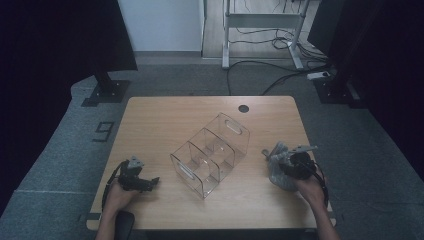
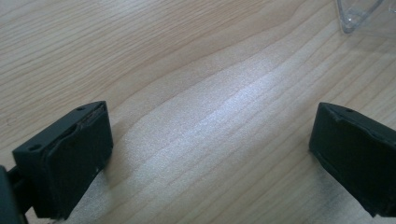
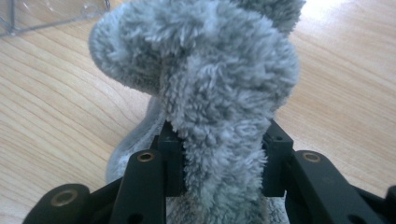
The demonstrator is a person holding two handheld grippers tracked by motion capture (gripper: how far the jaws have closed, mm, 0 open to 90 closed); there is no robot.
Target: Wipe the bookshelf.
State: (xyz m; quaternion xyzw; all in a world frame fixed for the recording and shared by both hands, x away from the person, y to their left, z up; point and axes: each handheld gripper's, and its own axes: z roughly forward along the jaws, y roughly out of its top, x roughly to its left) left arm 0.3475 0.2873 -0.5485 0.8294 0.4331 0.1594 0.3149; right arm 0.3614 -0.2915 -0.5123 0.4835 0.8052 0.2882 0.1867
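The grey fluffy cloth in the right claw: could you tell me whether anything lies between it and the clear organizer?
Nothing visible does: only bare table separates the cloth, pinched in the right claw, from the organizer.

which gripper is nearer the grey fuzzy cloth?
Right. The right gripper has its jaws on either side of the grey fuzzy cloth; the left gripper sits across the clear organizer, jaws open over bare table.

The high view is dim and grainy, its corners sunk in black. Between the left hand-held gripper's [image 2: 210,154] jaws a pale sheen glares off the counter [image 2: 196,60]. Close before the right hand-held gripper [image 3: 219,163], the grey fleece [image 3: 210,84] looks soft-focused.
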